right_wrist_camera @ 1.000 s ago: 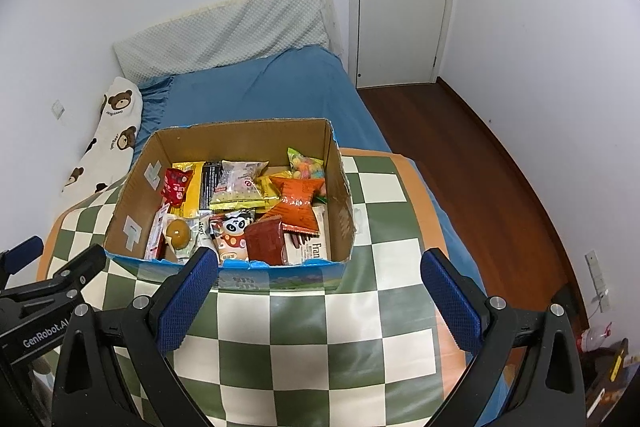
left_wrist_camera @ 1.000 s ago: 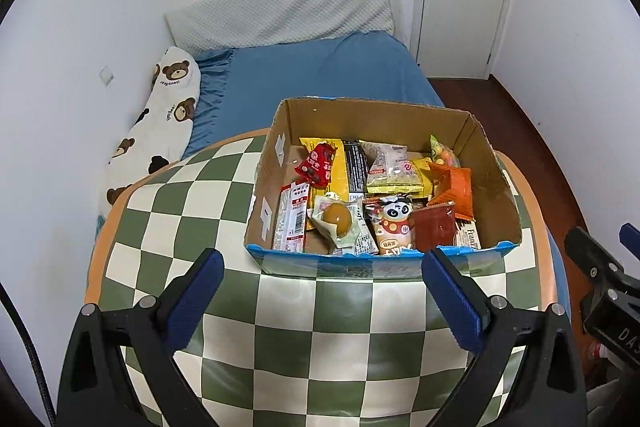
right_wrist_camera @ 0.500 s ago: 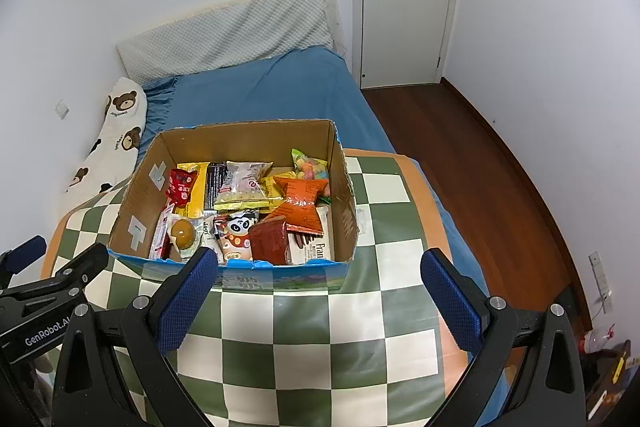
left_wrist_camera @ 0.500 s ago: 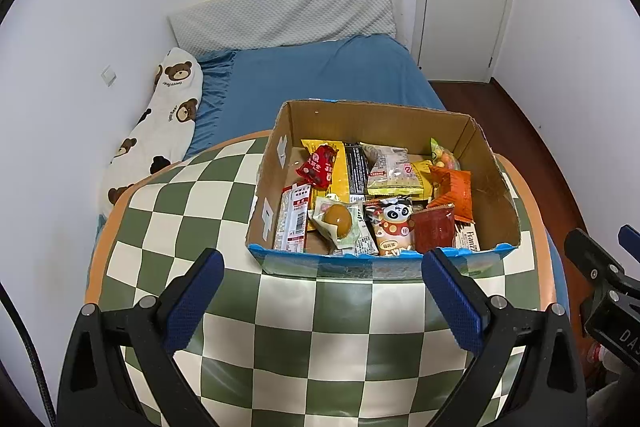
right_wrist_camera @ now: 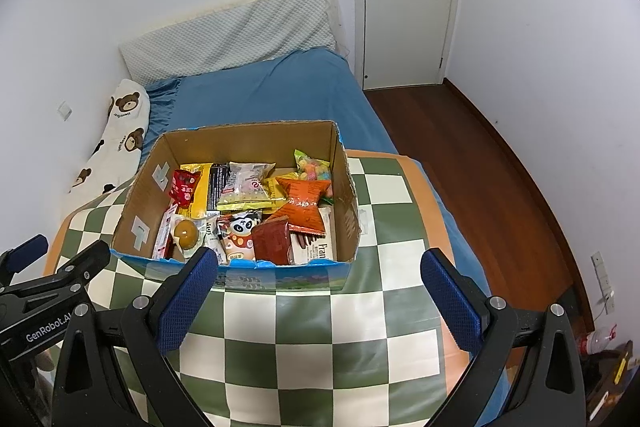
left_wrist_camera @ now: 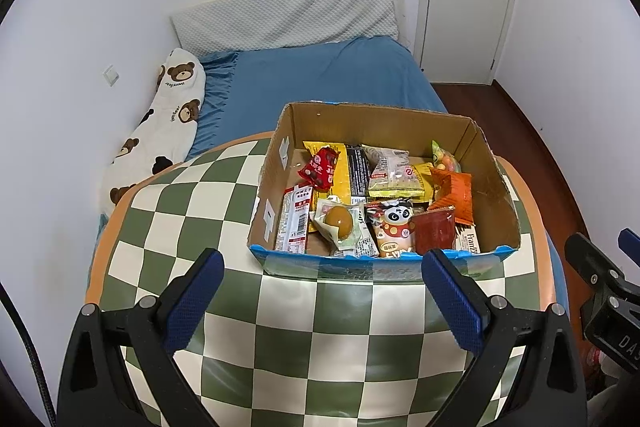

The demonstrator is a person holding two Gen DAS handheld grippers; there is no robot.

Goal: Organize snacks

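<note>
While both claws, left (left_wrist_camera: pixel 320 301) and right (right_wrist_camera: pixel 320 301), gape empty, glossy packets fill the corrugated box (left_wrist_camera: pixel 496 187), seemingly unsorted.

"GenRobot.AI" in white on the left gripper (right_wrist_camera: pixel 44 323) body, "DA" cut off on the right gripper (left_wrist_camera: pixel 612 331) body, "Fran" cut off on a white packet (right_wrist_camera: pixel 320 251) at the box's near right corner.

Snack box (left_wrist_camera: pixel 384 131) bottom layer buried under packets, right gripper (left_wrist_camera: pixel 600 291) cut off at edge
</note>
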